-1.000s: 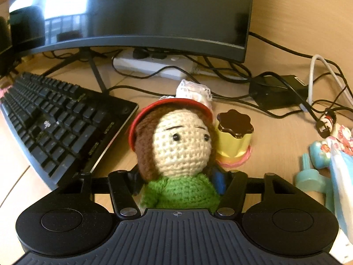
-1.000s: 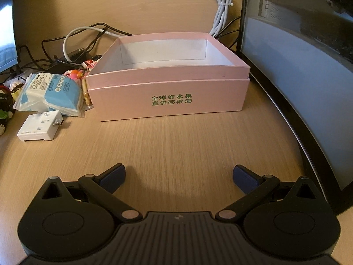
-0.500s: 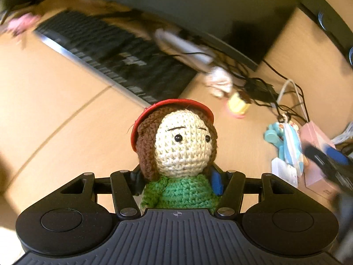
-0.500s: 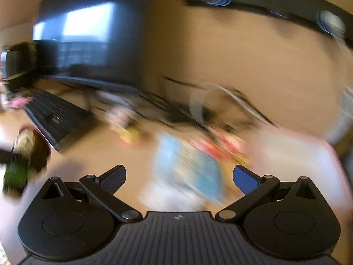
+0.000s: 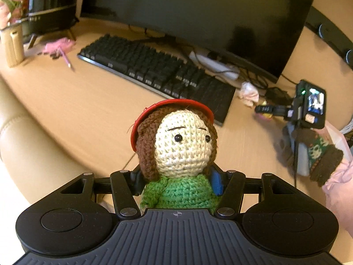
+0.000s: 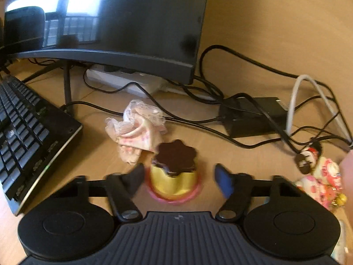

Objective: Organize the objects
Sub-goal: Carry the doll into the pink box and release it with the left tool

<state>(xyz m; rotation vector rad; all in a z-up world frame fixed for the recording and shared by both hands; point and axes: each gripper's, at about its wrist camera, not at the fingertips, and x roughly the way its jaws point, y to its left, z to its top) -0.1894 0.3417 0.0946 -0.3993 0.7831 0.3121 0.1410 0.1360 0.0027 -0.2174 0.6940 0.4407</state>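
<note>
Left claw (image 5: 176,182) clamped on crochet doll (image 5: 176,152), lifted above bench (image 5: 66,114). My right claw (image 6: 178,176) just closing around pudding toy (image 6: 174,172) on bench, pads not yet touching. Risk: off-centre squeeze tips toy; lace cloth (image 6: 136,128) and cables (image 6: 198,123) near, could snag.

open desk: bare wood (image 5: 72,110) in front of the keyboard (image 5: 158,75), easy passage.
right side: pudding toy (image 6: 174,172) sits between the right gripper (image 6: 178,176) fingers, lace cloth (image 6: 136,128) just behind it.
back: monitor (image 6: 143,22), cables (image 6: 253,121) and black adapter (image 6: 253,117) block the way.
</note>
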